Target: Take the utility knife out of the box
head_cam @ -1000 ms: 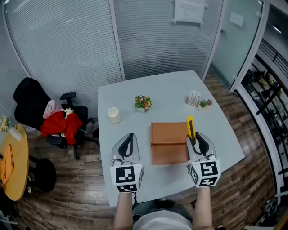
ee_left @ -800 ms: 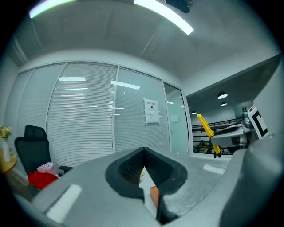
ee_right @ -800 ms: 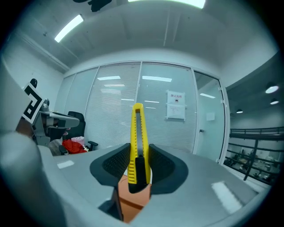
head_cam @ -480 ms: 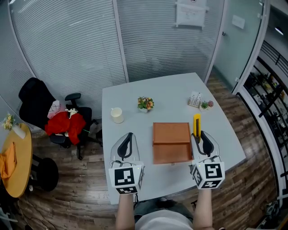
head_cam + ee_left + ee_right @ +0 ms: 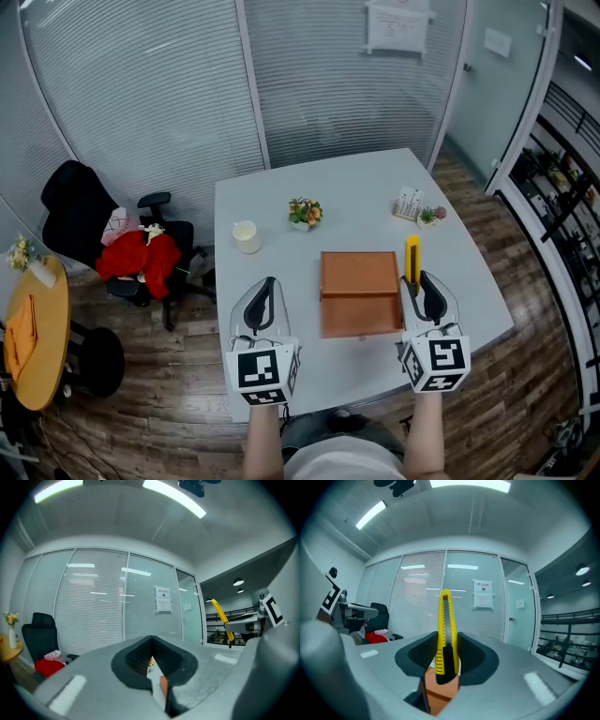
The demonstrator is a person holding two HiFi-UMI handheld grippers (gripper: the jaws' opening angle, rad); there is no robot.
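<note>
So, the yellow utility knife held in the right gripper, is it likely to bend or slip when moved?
The utility knife should prove stiff: it juts straight from the right gripper without sagging. It looks light, being slim. It might pivot or slip, since only its dark rear end is clamped and the casing looks smooth.

box (image 5: 359,292) on the table (image 5: 375,183), cup (image 5: 247,236) and plant (image 5: 303,212) behind it, utility knife (image 5: 412,258) to its right.

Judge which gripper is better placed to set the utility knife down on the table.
Probably right: the right gripper clamps the utility knife beside the box; the left gripper is shut on nothing.
</note>
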